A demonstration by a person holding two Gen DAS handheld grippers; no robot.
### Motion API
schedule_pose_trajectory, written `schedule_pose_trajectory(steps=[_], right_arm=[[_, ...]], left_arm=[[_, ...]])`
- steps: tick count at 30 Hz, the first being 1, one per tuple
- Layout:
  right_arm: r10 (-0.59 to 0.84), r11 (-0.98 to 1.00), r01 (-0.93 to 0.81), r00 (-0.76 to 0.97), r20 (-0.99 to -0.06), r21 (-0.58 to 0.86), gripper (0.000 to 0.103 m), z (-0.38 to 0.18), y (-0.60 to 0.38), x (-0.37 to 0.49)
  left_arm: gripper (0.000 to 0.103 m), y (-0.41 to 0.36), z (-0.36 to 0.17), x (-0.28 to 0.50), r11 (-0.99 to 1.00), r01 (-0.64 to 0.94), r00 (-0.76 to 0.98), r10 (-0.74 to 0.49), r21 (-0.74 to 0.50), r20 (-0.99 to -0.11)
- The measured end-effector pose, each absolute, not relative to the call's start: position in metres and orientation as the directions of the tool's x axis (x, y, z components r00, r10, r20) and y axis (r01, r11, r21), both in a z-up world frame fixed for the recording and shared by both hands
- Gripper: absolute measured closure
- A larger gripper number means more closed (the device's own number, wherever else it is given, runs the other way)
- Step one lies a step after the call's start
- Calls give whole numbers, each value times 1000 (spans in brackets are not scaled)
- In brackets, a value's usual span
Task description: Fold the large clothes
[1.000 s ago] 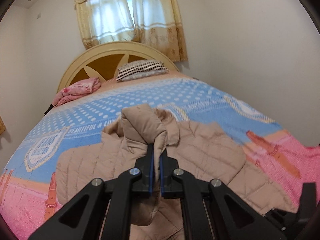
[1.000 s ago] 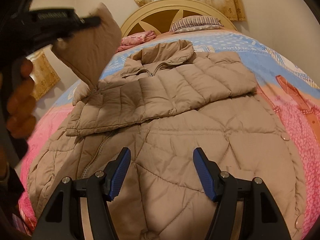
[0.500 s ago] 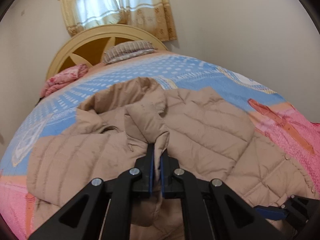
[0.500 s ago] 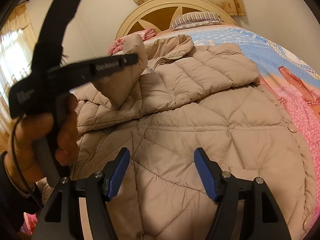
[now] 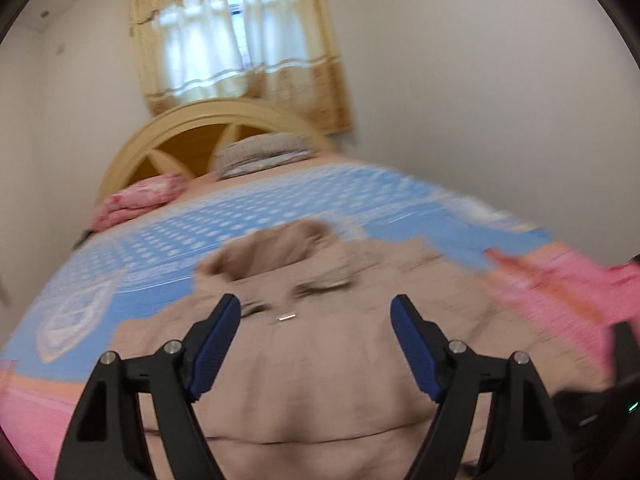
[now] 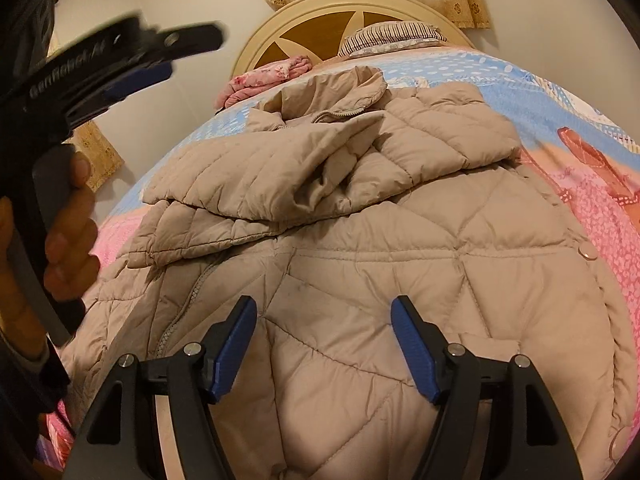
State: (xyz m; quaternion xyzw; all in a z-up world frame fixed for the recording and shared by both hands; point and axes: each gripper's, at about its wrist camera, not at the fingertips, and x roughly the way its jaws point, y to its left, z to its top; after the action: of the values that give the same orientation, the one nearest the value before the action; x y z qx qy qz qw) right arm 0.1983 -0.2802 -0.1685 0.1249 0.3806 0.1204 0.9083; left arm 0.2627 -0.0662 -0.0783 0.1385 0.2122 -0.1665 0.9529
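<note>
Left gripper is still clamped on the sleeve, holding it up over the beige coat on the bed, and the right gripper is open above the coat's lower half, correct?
Not quite. The left gripper is open with nothing between its fingers, as the left wrist view shows; the sleeve lies folded across the beige coat on the bed. The right gripper is open above the coat's lower half, as you said.

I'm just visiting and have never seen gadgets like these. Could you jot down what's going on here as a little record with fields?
Place: bed with blue and pink cover
Garment: beige quilted coat, spread over the bed
Sleeves: both folded in across the chest
Collar: toward the headboard
Left gripper: open, empty, above the coat's upper part
Right gripper: open, empty, over the coat's lower part
Also on bed: striped pillow, pink folded cloth
Image quality: left view blurred
</note>
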Motion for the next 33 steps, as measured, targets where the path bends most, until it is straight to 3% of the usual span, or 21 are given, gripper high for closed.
schedule_pose_trajectory(steps=[4,6,7,8,12,17,19,23,30,33], right_arm=[[312,937,-105,685,-659,334,33,-155,-286,199],[303,944,-127,702,-645,306,42,-129,-279,203],[302,948,-151,710,-636,281,52,-116,-272,207],[305,949,-170,715,-630,267,58,-107,-265,212],[329,943,-207,707,-627,261,64,-85,-240,260],[266,963,-142,643,-718,230,72,-127,-233,315],[252,967,-122,604,-756,224,73,-150,-238,321],[263,963,-117,619,-740,244,73,-169,-245,314],[260,964,-125,639,-724,235,73,-175,-244,311],[272,960,-126,641,-717,252,73,-176,-246,309]], left_arm=[[23,-47,-128,301,924,267,817,-66,274,-573],[23,-40,-149,311,933,256,777,-43,252,-628],[23,-38,-155,312,937,261,764,-53,233,-642],[23,-38,-158,312,941,258,761,-57,221,-646],[23,-46,-154,305,940,260,767,-61,222,-639],[23,-28,-138,291,948,242,784,-66,206,-617],[17,-8,-125,295,954,219,808,-61,203,-586],[9,7,-103,327,968,154,836,-21,199,-548],[9,24,-135,412,982,91,746,41,163,-665],[9,48,-160,435,997,66,658,-24,27,-752]])
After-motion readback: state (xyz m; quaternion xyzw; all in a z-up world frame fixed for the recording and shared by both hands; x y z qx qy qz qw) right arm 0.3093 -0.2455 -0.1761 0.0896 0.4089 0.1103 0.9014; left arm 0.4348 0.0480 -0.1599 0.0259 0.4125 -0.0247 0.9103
